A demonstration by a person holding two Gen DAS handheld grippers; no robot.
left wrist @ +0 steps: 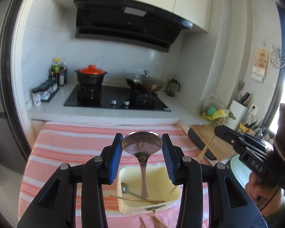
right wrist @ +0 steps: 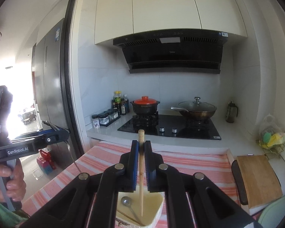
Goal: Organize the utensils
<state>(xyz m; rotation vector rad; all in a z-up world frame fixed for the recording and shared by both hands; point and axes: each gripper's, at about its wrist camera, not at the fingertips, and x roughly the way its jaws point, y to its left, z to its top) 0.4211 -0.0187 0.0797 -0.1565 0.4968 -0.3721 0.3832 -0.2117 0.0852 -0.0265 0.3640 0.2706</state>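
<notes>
Striped cloth (left wrist: 66,148) bears tub (left wrist: 172,197) holding spoon (left wrist: 130,191), chopstick (left wrist: 136,199).

Loose chopsticks (left wrist: 153,221) — blurred, cut off by the bottom edge.

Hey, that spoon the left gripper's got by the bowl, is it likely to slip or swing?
Probably slippery: the spoon is polished metal, pinched across its rounded bowl. It looks stiff, so no flexing. Its long handle hangs down over the bin, so it may pivot.
</notes>
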